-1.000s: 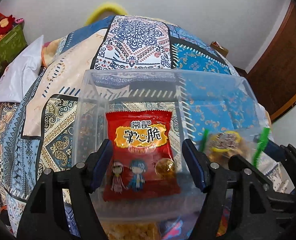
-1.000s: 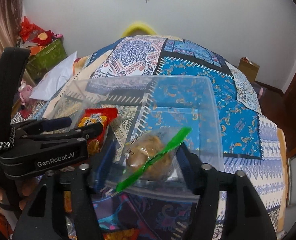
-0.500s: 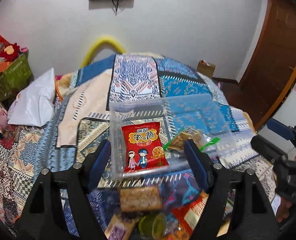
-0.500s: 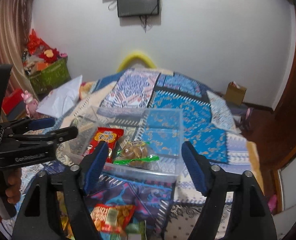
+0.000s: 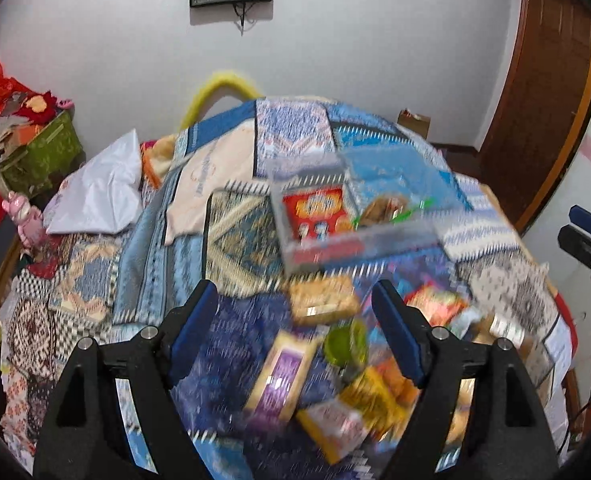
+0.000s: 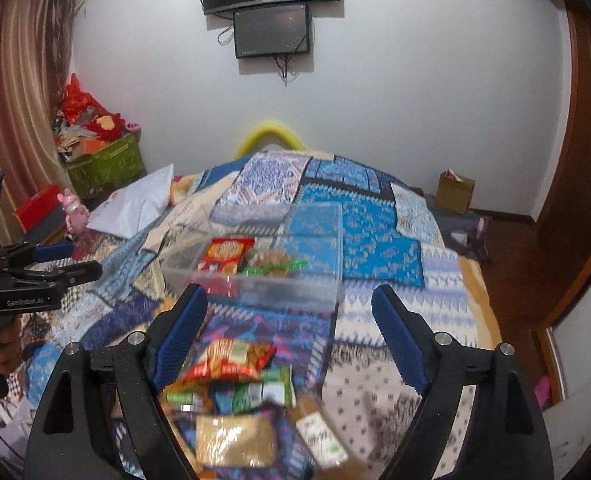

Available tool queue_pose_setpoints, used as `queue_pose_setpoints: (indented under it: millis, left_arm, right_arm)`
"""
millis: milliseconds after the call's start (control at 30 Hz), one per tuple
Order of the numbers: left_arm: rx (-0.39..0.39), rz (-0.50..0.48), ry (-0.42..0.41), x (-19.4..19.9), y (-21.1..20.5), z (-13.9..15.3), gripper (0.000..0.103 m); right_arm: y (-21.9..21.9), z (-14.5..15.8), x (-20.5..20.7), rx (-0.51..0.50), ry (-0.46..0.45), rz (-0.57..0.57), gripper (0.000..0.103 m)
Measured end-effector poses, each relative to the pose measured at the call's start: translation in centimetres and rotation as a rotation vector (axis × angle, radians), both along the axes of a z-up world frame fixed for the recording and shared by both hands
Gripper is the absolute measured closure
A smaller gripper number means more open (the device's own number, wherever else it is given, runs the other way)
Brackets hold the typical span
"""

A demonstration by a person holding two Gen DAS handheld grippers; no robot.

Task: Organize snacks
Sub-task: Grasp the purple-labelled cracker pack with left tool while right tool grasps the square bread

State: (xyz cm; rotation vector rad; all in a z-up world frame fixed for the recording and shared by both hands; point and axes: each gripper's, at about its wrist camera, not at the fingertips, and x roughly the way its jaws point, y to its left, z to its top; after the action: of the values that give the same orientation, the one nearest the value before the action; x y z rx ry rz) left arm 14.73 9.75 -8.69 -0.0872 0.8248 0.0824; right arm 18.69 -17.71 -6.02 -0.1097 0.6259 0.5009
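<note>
A clear plastic bin (image 5: 359, 236) (image 6: 255, 284) sits on the patterned bedspread. In it lie a red snack packet (image 5: 315, 212) (image 6: 225, 256) and a clear bag of cookies with a green strip (image 5: 391, 210) (image 6: 275, 262). Several loose snack packets (image 5: 323, 360) (image 6: 235, 384) lie on the bed nearer to me. My left gripper (image 5: 295, 332) is open and empty, above the loose packets. My right gripper (image 6: 291, 336) is open and empty, above the same pile. The left wrist view is blurred.
A white pillow (image 6: 135, 204) lies at the bed's left side. A green box of clutter (image 6: 103, 160) stands by the left wall. A small cardboard box (image 6: 455, 190) is on the floor at the right. A wooden door (image 5: 543, 120) is on the right.
Both grippers let go of their snacks in the bin and pulled back and up. The bin now looks smaller and farther, and the loose snack pile has come into view.
</note>
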Motion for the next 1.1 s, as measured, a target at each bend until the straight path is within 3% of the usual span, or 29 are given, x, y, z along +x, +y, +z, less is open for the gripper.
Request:
queue_pose_setpoints:
  millis: [333,533,767,1067,1100]
  left_arm:
    - [-0.047,0.016,0.116,-3.3,1.3,-6.2,0.024]
    - [-0.099,0.033,0.174,-3.1,2.2,-9.2,0.024]
    - [-0.087,0.008,0.207,-1.6,1.7,-11.6,0.024]
    - [-0.070,-0.019,0.215,0.4,1.3,-13.6,0.039]
    - [-0.068,-0.024,0.217,0.5,1.1,-13.8,0.045]
  right_arm:
    - [0.1,-6.0,-3.0,-0.052,0.144,0.020,0.021]
    - [1.1,-9.8,-3.4,-0.081,0.251,0.047,0.021]
    - [1.9,-12.7,-3.5,-0.094,0.343,0.064,0.020]
    - [1.9,-13.3,-3.4,-0.088,0.324,0.071,0.021]
    - [1.9,-13.2,-3.5,-0.084,0.321,0.069,0.021]
